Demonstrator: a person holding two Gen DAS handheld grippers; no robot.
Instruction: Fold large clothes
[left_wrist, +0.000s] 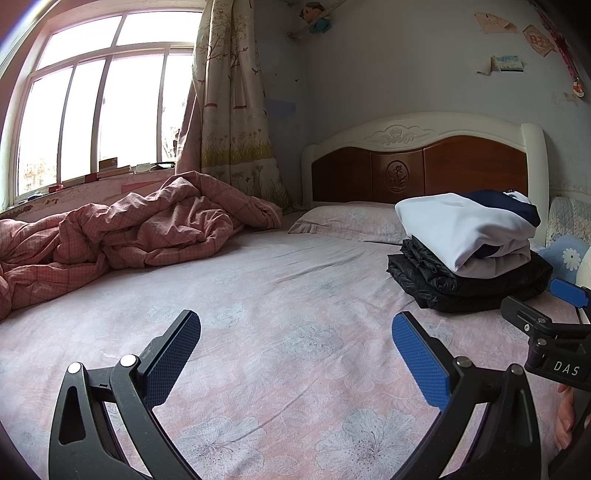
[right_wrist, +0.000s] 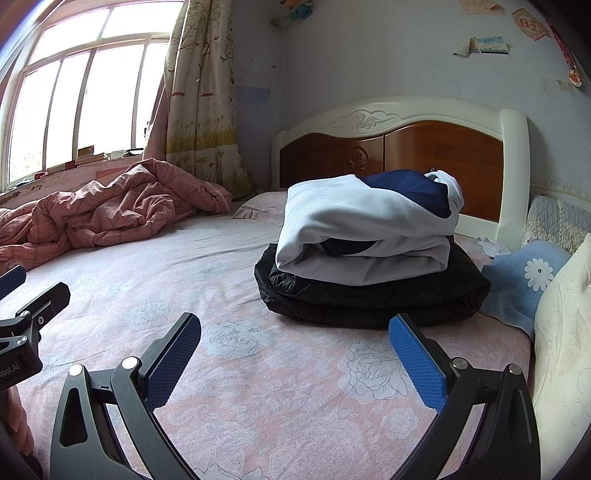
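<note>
**Right wrist view: folded stack at risk of toppling; both tongs empty**

Right wrist view shows the task's clothes already stacked near the headboard (right_wrist: 391, 147): a white and navy garment (right_wrist: 365, 225) folded on top of a black quilted jacket (right_wrist: 369, 295), both resting on the bed sheet (right_wrist: 258, 369).

Right tongs (right_wrist: 295, 362) are spread wide, holding nothing, just short of the stack. Left tongs (left_wrist: 295, 358) are likewise spread and empty over bare sheet.

Risks, as judged:
- The top garment bulges and overhangs; a nudge from the right tongs could slide it off the slick jacket.
- The mattress is soft, so pressing near the stack may tilt it.
- Both tools sit close together and could collide.

Surroundings: a rumpled pink quilt (left_wrist: 122, 229) lies by the window (left_wrist: 92, 110); a pillow (left_wrist: 347, 221) sits at the headboard, a blue cushion (right_wrist: 524, 280) just beside the stack, and a curtain (left_wrist: 232, 92) hangs in the corner.
</note>
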